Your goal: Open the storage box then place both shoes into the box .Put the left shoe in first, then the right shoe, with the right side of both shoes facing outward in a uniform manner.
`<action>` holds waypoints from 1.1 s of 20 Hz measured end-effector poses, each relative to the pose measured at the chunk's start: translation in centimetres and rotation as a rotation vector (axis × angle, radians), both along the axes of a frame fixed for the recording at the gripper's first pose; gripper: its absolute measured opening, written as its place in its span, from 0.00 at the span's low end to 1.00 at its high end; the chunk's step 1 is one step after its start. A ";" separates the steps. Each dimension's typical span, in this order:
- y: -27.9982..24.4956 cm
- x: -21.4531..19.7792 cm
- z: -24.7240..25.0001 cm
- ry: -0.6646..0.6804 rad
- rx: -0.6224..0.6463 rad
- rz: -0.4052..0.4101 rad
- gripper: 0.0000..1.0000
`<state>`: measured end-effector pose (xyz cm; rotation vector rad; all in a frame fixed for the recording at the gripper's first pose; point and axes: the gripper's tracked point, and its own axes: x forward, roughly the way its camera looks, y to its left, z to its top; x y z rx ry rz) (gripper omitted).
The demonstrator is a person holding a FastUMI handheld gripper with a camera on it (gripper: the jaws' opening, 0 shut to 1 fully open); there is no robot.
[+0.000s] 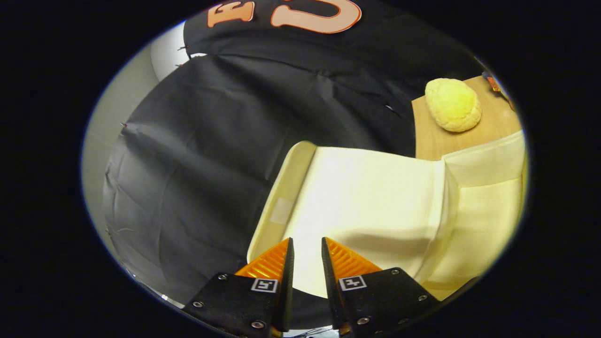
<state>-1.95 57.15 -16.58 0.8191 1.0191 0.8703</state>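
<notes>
The cream storage box (488, 220) lies beyond my fingers, towards the wooden table top. Its cream lid (366, 197) is swung up and stands tilted, its broad inner face turned to me and a raised rim along its free edge. My gripper (305, 244) is right at the lid's lower edge. The two orange fingers (270, 263) stand a narrow gap apart, and through that gap I see only the lid's face. Nothing is pinched between them that I can see. A shadow of the gripper falls on the lid just ahead of the fingertips.
A pale yellow, bun-shaped thing (453, 104) sits on the wooden table top (432, 141) beyond the box. Black cloth (211, 155) hangs behind and beside the lid, with a pale wall (117, 108) past it.
</notes>
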 end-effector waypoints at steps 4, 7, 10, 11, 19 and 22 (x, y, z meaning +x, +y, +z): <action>-1.4 0.4 -1.9 -0.053 -0.116 0.000 0.52; -3.3 1.9 -2.6 -0.119 -0.203 -0.026 0.65; -5.4 4.6 -1.3 -0.283 -0.264 -0.105 0.79; -6.3 5.2 -0.9 -0.332 -0.296 -0.130 0.80; -18.3 6.4 -0.9 -0.535 -0.664 -0.215 0.80; -24.0 4.1 -2.5 -0.539 -0.754 -0.245 0.81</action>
